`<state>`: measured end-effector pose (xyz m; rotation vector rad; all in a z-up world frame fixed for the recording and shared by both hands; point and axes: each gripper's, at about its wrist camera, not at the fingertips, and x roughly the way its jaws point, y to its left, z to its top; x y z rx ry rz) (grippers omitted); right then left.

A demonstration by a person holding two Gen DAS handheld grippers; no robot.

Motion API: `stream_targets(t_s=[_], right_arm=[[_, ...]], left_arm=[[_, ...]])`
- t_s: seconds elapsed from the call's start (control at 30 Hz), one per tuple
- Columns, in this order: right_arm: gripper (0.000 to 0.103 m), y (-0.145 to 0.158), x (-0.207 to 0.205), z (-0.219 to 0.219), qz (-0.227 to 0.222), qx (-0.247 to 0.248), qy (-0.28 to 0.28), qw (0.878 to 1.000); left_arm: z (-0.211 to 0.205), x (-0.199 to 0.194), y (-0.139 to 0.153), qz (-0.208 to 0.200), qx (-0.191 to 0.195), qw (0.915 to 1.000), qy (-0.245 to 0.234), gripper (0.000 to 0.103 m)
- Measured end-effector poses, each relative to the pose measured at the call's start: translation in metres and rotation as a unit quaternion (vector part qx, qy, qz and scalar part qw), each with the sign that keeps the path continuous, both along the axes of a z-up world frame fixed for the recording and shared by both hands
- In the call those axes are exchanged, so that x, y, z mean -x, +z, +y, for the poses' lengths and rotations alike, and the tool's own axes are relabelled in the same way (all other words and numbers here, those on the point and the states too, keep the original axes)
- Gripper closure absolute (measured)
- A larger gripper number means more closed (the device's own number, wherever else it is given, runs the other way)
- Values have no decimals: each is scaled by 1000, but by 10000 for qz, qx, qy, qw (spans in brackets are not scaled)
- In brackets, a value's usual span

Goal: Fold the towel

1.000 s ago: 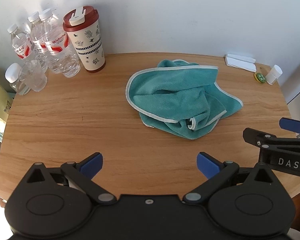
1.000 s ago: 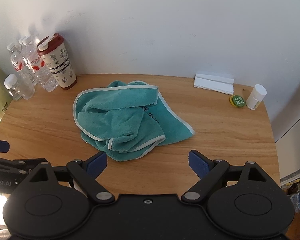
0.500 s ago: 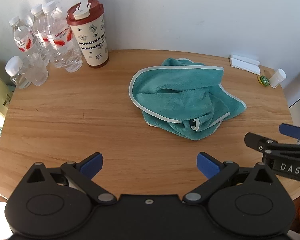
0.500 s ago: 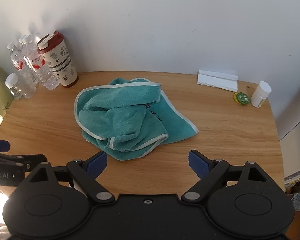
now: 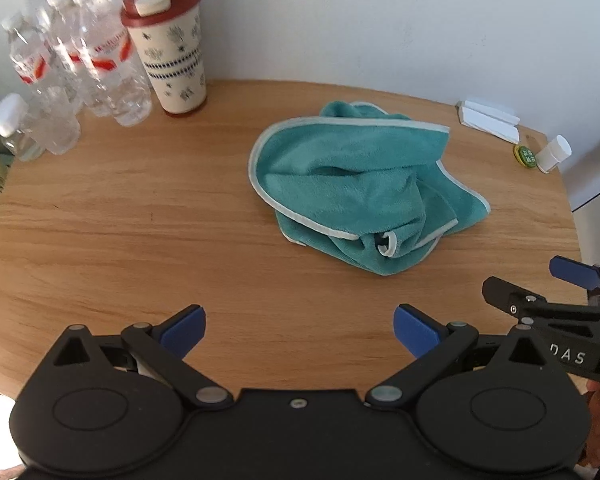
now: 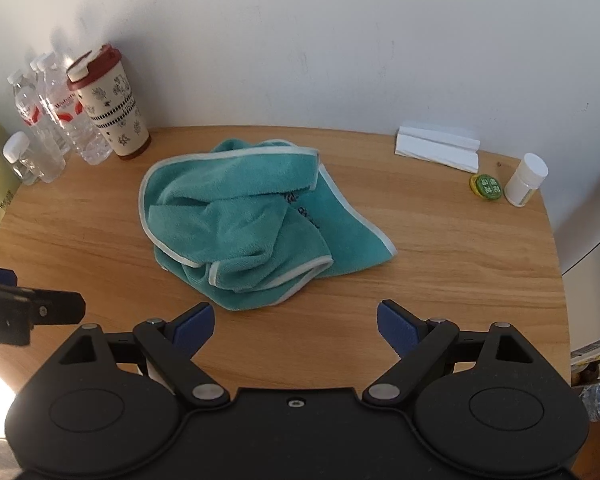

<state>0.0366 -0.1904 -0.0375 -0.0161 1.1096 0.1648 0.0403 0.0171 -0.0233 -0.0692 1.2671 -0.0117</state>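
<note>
the teal towel (image 5: 364, 188) lies crumpled in a heap at centre frame on the table (image 5: 120, 220), ahead of us and nearer our right gripper (image 6: 296, 322). its long run slants toward the lower right; both it and our left gripper (image 5: 300, 330) gape wide, holding nothing.

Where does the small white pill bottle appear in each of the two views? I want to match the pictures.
Left wrist view: the pill bottle is at the far right table edge, tilted.
Right wrist view: the pill bottle is right of centre, near the wall.
Shared landmark: the green cap just left of it.
</note>
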Motion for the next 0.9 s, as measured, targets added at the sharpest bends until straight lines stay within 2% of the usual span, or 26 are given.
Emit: stream_targets(t_s=[0.17,0.2,0.37,0.47,0.57,0.67,0.73,0.83,0.9], right_arm=[[11,-11,2,-5,-68,84,49,9999],[11,-14,3,-5,-79,70,82,9999],[13,-30,-6,-10,56,-290,117,9995],[13,-34,-10,4,-130,-71,394,9991],[14,-41,-14,14,-119,-224,703,9972],[14,-49,-19,19,-76,-350,600,9976],[16,-53,-20,24,-148,-262,618,9976],[17,-58,-21,35,-278,-128,781,9965],[17,-60,-22,38,-276,-120,773,9966]], left_arm=[[2,-9,-8,19,-10,10000,13,1],[-1,-14,-10,-76,-30,10000,-8,1],[6,-38,-24,-307,-78,9994,-126,1],[17,-53,-32,-466,-33,9988,-129,1],[27,-68,-41,-626,12,9980,-133,1],[36,-83,-53,-678,162,9974,-199,1],[42,-92,-61,-707,355,9967,-165,1],[42,-102,-71,-927,117,9955,-150,1],[42,-108,-78,-882,204,9955,-265,1]])
